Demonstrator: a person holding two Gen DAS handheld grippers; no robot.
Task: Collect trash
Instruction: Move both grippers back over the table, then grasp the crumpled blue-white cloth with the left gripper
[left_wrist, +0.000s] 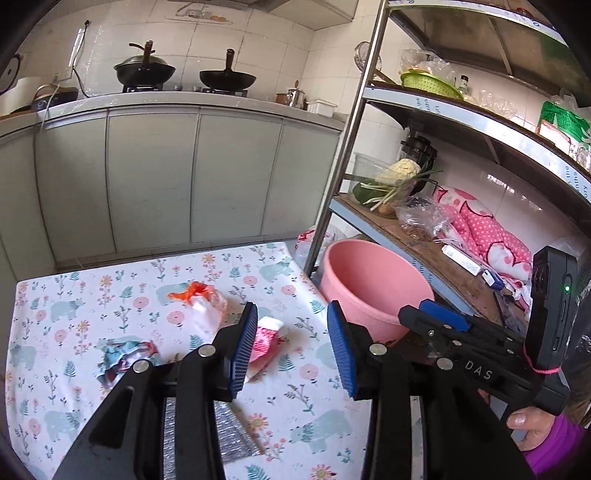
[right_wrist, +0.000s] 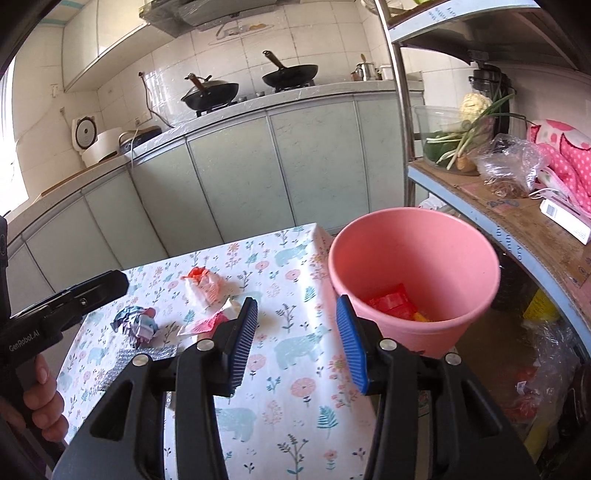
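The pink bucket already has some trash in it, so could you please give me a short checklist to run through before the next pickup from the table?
1. Left gripper empty, fingers apart: ok.
2. Right gripper empty, fingers apart: ok.
3. Pink bucket upright beside the table, mouth unobstructed: ok.
4. Table trash all collected: not ok; pink-and-white wrapper, orange-and-white wad, crumpled blue-patterned wrapper and silver foil piece remain.
5. Nearest piece lined up: ok; the pink-and-white wrapper lies just ahead of the left gripper.
6. Bucket room left: ok; only its bottom is covered.
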